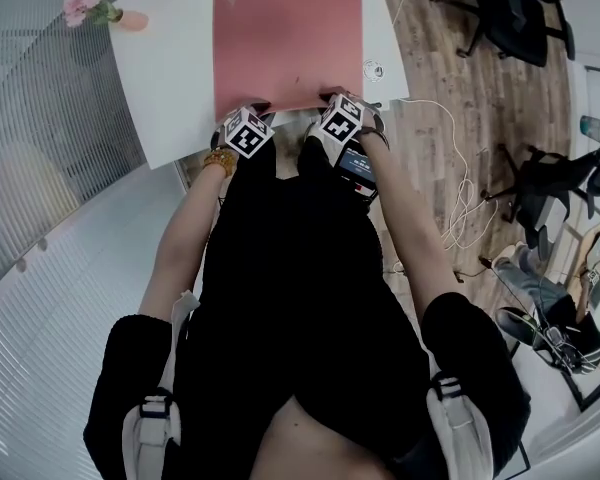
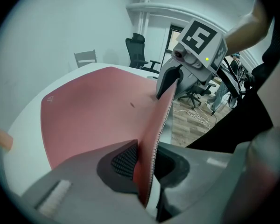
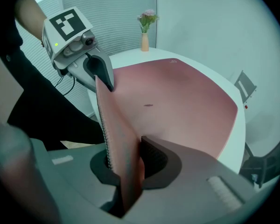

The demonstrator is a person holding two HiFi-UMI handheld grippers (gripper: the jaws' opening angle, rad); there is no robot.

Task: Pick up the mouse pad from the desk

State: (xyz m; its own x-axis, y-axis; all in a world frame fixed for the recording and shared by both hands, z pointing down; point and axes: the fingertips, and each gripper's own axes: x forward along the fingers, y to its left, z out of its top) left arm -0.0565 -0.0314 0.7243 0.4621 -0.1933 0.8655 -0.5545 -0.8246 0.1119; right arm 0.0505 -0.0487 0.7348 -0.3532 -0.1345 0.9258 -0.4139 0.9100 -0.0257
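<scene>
A large pink mouse pad (image 1: 287, 43) lies on the white desk (image 1: 170, 88), its near edge bent upward. My left gripper (image 1: 252, 115) is shut on the pad's near-left edge; in the left gripper view the pad (image 2: 91, 113) stands pinched between the jaws. My right gripper (image 1: 332, 103) is shut on the near-right edge, and the right gripper view shows the pad (image 3: 177, 101) clamped the same way. Each gripper view shows the other gripper holding the raised edge. The far part of the pad rests flat on the desk.
A small vase of pink flowers (image 1: 98, 8) stands at the desk's far left corner. A small round object (image 1: 374, 69) sits right of the pad. Office chairs (image 1: 515, 13) and white cables (image 1: 460, 183) occupy the wooden floor to the right.
</scene>
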